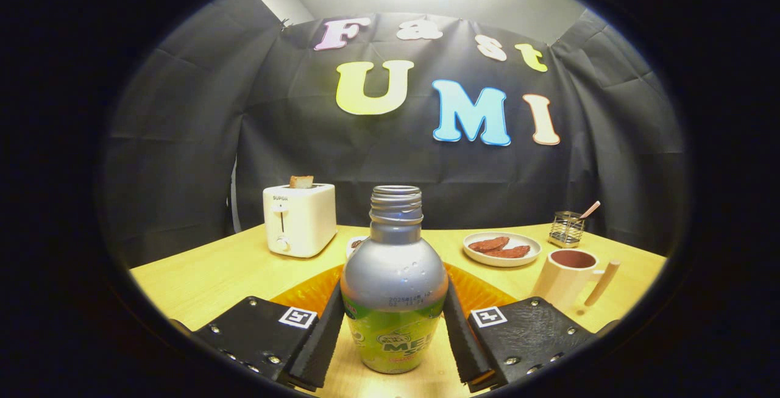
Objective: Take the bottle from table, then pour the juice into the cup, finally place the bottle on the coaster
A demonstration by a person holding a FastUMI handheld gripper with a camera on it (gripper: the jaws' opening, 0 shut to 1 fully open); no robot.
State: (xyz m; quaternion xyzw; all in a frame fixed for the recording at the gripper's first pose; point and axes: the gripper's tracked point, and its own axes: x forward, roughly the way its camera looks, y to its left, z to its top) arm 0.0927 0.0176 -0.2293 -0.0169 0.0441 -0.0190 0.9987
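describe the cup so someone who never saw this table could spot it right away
Start at the wooden table, where the gripper has its fingers against both sides of an uncapped silver bottle with a green label. Beyond the fingers, to one side, sits a white plate of brown food. The cream cup stands just in front of that plate, set apart by its straight stick-like handle.

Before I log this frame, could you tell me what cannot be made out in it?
- Gripper view: whether the fingers press the bottle or merely flank it; the contact is unclear.
- Gripper view: most of the orange coaster, hidden behind the bottle and fingers.
- Gripper view: the small dish beside the toaster, largely hidden by the bottle.
- Gripper view: the liquid level in the cup; too small.
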